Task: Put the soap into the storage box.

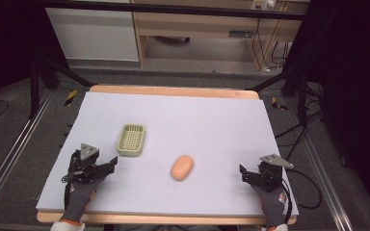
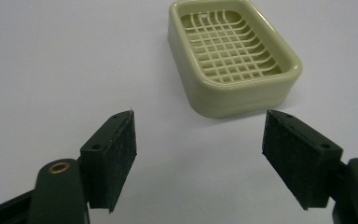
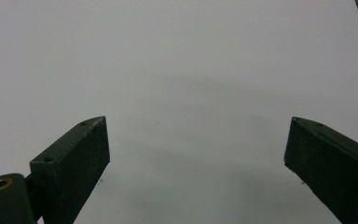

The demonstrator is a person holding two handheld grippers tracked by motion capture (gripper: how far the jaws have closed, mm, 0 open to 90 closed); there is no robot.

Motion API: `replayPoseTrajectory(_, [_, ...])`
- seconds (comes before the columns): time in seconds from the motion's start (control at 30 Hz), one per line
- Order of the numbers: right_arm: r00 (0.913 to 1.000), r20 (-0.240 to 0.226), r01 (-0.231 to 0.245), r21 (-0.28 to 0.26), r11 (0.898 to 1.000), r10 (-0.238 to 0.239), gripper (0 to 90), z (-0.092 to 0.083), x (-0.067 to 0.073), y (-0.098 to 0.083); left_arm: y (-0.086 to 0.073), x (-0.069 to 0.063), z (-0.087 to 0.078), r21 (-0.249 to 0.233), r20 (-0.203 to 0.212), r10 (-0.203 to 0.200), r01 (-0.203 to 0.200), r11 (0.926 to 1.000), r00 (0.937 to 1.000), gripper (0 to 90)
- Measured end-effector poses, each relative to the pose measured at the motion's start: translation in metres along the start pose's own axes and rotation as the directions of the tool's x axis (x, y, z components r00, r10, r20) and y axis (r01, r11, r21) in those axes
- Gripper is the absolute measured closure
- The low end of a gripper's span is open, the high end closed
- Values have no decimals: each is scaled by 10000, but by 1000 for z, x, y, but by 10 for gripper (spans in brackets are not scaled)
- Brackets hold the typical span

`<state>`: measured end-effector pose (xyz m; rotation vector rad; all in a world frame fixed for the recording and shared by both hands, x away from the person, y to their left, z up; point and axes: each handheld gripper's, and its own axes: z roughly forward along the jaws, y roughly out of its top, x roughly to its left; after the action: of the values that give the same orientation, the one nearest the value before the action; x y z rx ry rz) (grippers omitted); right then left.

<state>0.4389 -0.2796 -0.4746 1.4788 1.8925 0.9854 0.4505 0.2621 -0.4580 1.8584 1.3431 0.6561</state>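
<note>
The peach soap bar (image 1: 182,167) lies at frame centre on the desk (image 1: 212,120), right of the slatted soap dish (image 1: 131,140). Likely hard, slick, light: pinch its long sides. Left gripper (image 1: 107,165) and right gripper (image 1: 244,173) jaws gape, empty.

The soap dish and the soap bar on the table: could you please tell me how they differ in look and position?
The soap dish is pale green, rectangular and hollow with a grid bottom; the soap bar is orange, solid and rounded. The soap dish lies near the left gripper, farther from the person; the soap bar lies nearer the middle, closer to the person. Both rest flat on the white table cover, apart, and untouched by either open gripper.
</note>
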Motion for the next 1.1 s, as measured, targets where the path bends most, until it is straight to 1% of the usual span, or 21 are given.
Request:
replayPoseTrajectory(0.07, [10000, -2, 43, 7, 10000, -43, 71, 0, 1, 0, 1, -4, -1, -68, 126, -12, 12, 10000, 9999, 251])
replayPoseTrajectory(0.1, [9999, 5, 122, 26, 9999, -122, 70, 0, 2, 0, 1, -7, -3, -74, 189, 81, -80, 9999, 9998, 252])
replayPoseTrajectory(0.17, [9998, 24, 194, 126, 9997, -195, 68, 1, 3, -1, 2, -11, -3, -124, 321, 145, -141, 9998, 9994, 252])
replayPoseTrajectory(0.23, [9998, 43, 210, 223, 9995, -211, 68, 1, 4, -1, 3, -16, -4, -124, 437, 255, -250, 9996, 9987, 253])
replayPoseTrajectory(0.37, [9998, 76, 159, 179, 9997, -161, 68, 0, 5, -1, 3, -24, -5, -116, 638, 487, -481, 9988, 9968, 252])
replayPoseTrajectory(0.5, [9996, 160, 241, 217, 9995, -244, 62, 1, 5, -1, 5, -32, -6, -147, 848, 729, -719, 9973, 9937, 250])
replayPoseTrajectory(0.67, [9995, 172, 266, 271, 9993, -270, 57, 1, 7, -1, 6, -41, -6, -124, 1062, 885, -876, 9961, 9904, 242])
replayPoseTrajectory(0.73, [9992, 253, 314, 291, 9991, -321, 55, 1, 7, -1, 6, -44, -6, -142, 1117, 940, -930, 9956, 9893, 241])
replayPoseTrajectory(0.87, [9993, 265, 251, 273, 9993, -258, 53, 1, 8, -1, 8, -48, -7, -158, 1227, 1042, -1030, 9946, 9870, 239])
replayPoseTrajectory(1.07, [9994, 292, 198, 285, 9994, -207, 54, 0, 7, -1, 10, -57, -8, -183, 1478, 1203, -1189, 9927, 9817, 235])
replayPoseTrajectory(1.1, [9993, 297, 197, 271, 9994, -205, 54, 0, 7, -1, 10, -59, -8, -157, 1506, 1301, -1292, 9915, 9800, 235])
